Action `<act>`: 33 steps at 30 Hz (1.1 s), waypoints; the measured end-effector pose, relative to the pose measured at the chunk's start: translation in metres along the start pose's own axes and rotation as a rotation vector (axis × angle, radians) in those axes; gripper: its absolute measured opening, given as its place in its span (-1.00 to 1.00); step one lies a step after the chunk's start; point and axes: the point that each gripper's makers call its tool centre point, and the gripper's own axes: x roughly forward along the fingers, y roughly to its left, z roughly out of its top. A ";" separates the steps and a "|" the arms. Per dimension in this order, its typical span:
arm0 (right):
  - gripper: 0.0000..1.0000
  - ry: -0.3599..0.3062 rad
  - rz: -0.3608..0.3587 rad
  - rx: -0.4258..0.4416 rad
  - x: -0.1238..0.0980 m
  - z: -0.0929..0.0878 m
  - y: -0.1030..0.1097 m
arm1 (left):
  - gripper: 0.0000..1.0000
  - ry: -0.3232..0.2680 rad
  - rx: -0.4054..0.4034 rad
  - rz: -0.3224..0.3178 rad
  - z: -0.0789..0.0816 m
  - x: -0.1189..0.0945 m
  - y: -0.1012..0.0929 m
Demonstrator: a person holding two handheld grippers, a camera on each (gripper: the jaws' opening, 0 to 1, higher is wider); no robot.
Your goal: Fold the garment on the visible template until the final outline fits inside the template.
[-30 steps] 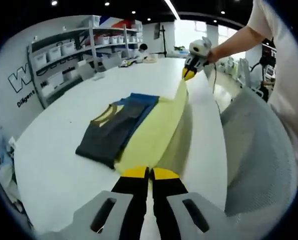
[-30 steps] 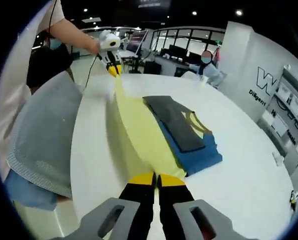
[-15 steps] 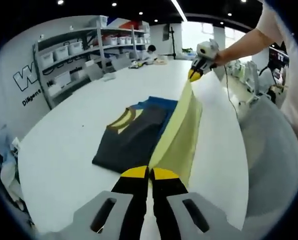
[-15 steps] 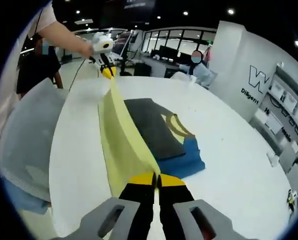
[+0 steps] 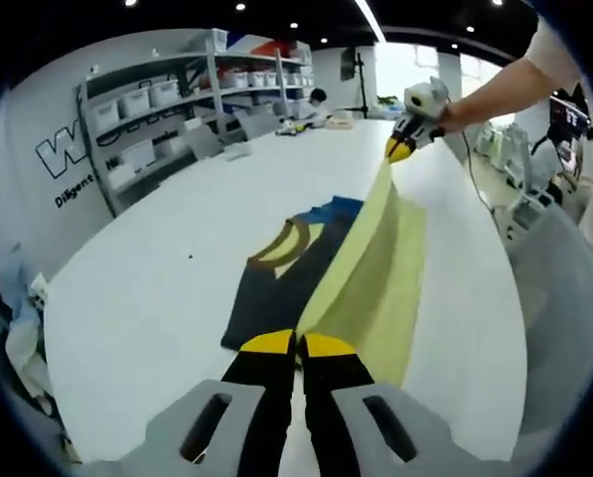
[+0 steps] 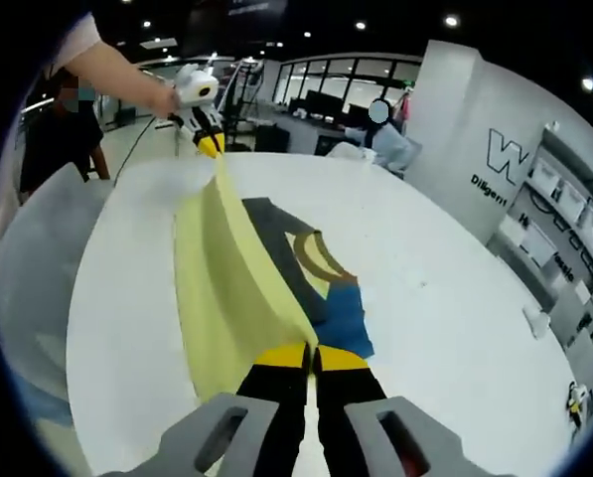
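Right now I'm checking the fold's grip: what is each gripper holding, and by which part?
Both hold the yellow sheet: the left gripper and right gripper pinch opposite ends of its lifted edge.

The garment, dark grey with a yellow collar and blue part, lies flat on the white bench; the pale yellow template, lifted along its edge, drapes at its 3 o'clock side.
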 end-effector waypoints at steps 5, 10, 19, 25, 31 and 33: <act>-1.00 0.008 0.001 0.006 0.012 0.001 -0.011 | -0.99 0.012 -0.006 0.007 0.000 0.008 0.009; -1.00 0.015 0.001 0.010 0.019 0.001 -0.021 | -0.99 0.021 -0.016 0.016 -0.001 0.017 0.021; -1.00 0.022 -0.006 0.025 0.035 0.004 -0.038 | -0.99 0.026 -0.053 0.043 -0.001 0.034 0.046; -1.00 0.033 -0.005 0.031 0.047 0.003 -0.048 | -0.99 0.031 -0.072 0.062 -0.001 0.044 0.061; -1.00 0.044 -0.019 0.066 0.059 -0.002 -0.059 | -0.99 0.035 -0.095 0.076 0.001 0.054 0.071; -1.00 0.049 -0.021 0.071 0.062 -0.003 -0.062 | -0.99 0.039 -0.106 0.081 0.000 0.058 0.076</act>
